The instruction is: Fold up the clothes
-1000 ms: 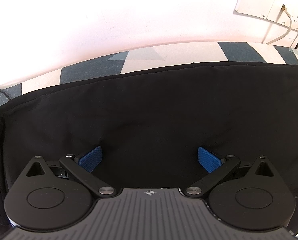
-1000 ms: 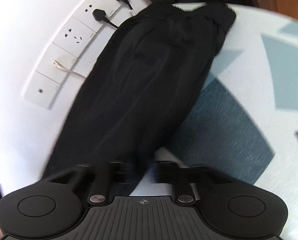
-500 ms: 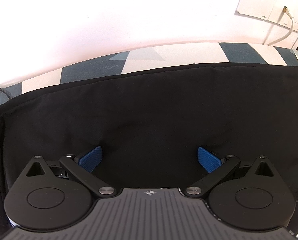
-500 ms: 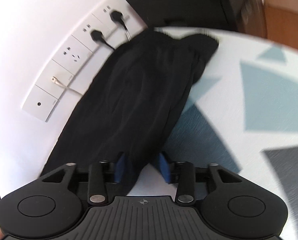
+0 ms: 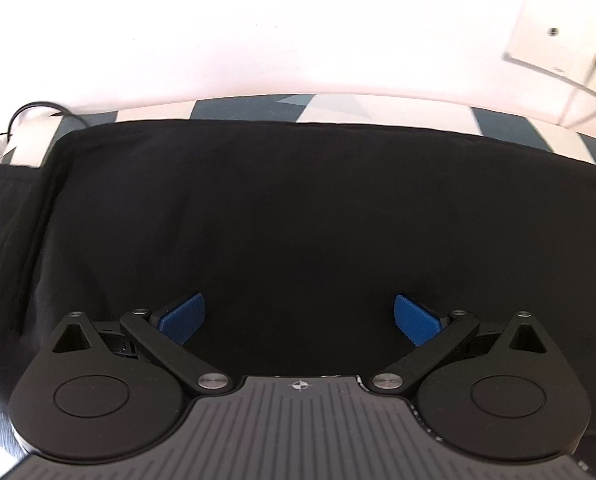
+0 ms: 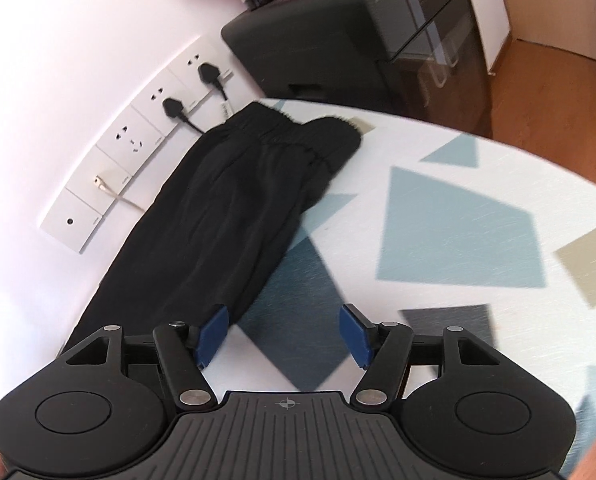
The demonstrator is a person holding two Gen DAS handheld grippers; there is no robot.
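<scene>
Your black soft-fabric trousers point(image 6: 233, 216) lie flat and lengthwise along the wall edge of the white worktop with blue and grey geometric shapes point(image 6: 458, 232), gathered elastic waistband at the far end. Your left hand-held gripper point(image 5: 298, 318) is spread wide over the cloth, gripping nothing. Your right hand-held gripper point(image 6: 283, 334) is wide open too, empty, beside the trouser edge.

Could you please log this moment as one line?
left gripper: open over trousers | right gripper: open, empty | trousers: flat on table
</scene>
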